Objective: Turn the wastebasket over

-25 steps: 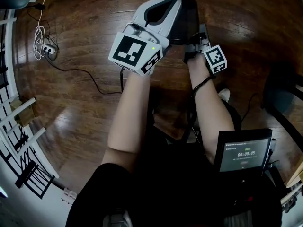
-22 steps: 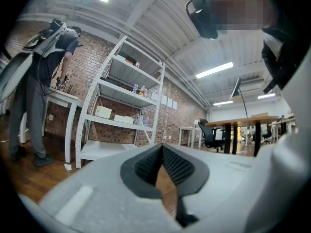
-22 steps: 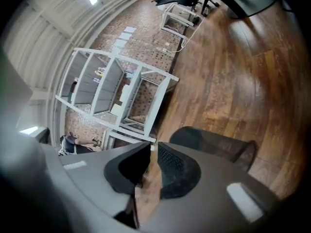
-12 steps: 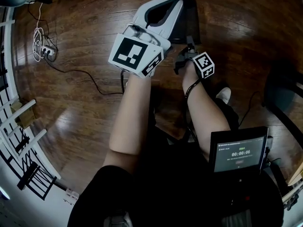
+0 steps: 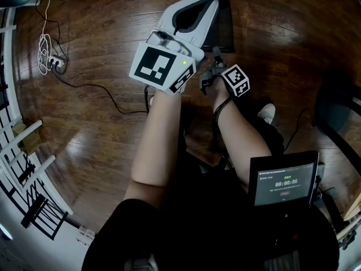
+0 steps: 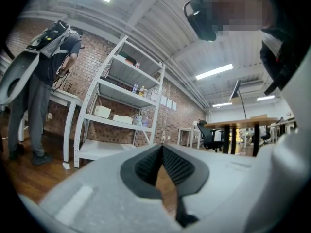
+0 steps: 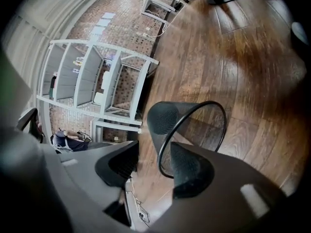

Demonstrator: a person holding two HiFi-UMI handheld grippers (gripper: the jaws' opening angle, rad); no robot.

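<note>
A black mesh wastebasket lies on its side on the wood floor. In the right gripper view its open mouth faces me. My right gripper is at the basket's near edge, and its jaws are opening. There the basket's wire rim runs through the gap of the gripper, and neither pad presses on it. My left gripper is held level over the basket's left side. In the left gripper view the gripper has its pads meeting at the tips with nothing between them, and the basket is out of sight.
A power strip with a cable lies on the floor at the left, beside a white rack. A timer screen sits by my right arm and a dark chair stands at the right. White shelving and a standing person are further off.
My right gripper has moved left and towards me along the basket's near edge. The left gripper and the basket have stayed put.
</note>
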